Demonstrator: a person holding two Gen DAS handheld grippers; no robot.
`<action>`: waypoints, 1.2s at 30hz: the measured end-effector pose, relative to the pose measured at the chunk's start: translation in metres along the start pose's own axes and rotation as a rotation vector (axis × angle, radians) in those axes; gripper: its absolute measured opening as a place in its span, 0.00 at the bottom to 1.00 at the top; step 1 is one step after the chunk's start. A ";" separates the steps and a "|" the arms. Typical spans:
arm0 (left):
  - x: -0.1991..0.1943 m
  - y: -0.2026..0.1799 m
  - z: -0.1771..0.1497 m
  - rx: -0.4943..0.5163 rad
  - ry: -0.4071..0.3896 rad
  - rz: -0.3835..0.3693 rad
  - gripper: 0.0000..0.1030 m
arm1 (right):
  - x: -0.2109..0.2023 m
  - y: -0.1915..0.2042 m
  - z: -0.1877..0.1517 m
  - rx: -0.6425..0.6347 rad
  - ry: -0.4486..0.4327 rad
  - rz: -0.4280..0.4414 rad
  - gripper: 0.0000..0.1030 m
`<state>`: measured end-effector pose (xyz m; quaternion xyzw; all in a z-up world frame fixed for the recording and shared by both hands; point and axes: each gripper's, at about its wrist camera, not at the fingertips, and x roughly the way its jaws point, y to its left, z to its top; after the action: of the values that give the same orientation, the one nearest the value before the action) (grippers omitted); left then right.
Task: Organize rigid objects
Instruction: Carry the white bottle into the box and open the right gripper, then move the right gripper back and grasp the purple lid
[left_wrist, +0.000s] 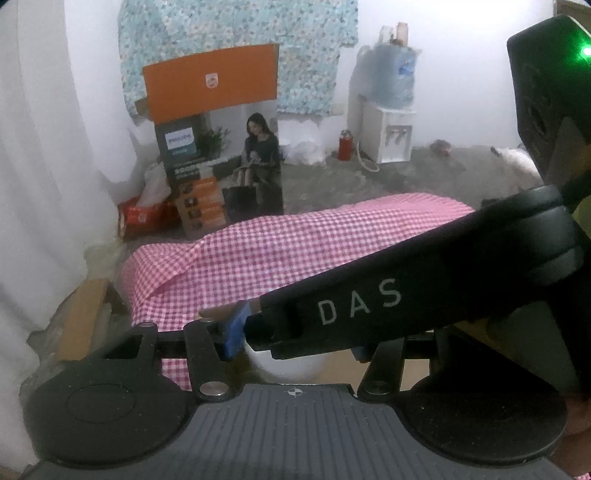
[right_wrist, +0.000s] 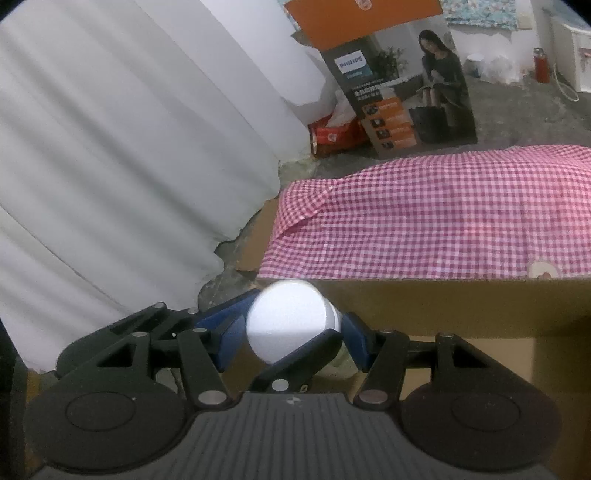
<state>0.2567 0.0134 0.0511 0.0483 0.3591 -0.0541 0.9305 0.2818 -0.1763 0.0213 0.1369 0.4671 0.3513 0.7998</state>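
Both my grippers meet on one white container above the cardboard box.

The checked cloth spreads wide ahead, and the cardboard box sits just this side of it, its rim right under my hands. My right gripper is closed about halfway on the white container, blue pads on both sides, its round end facing the camera, so its long axis runs along my fingers. My left gripper stands half open; the right gripper's black body crosses it, so I cannot tell whether it grips anything. The printed carton stands well beyond, nothing between.
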 end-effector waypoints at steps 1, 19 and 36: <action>0.001 -0.001 0.001 -0.001 0.006 0.003 0.52 | 0.003 -0.001 0.001 0.001 0.003 0.004 0.60; -0.065 -0.003 -0.004 0.011 -0.110 -0.031 0.95 | -0.044 0.019 0.002 -0.038 -0.099 0.011 0.71; -0.198 0.005 -0.075 -0.020 -0.277 -0.245 0.99 | -0.222 0.081 -0.108 -0.227 -0.469 0.048 0.82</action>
<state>0.0618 0.0412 0.1294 -0.0131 0.2314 -0.1694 0.9579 0.0852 -0.2830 0.1533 0.1350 0.2231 0.3788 0.8880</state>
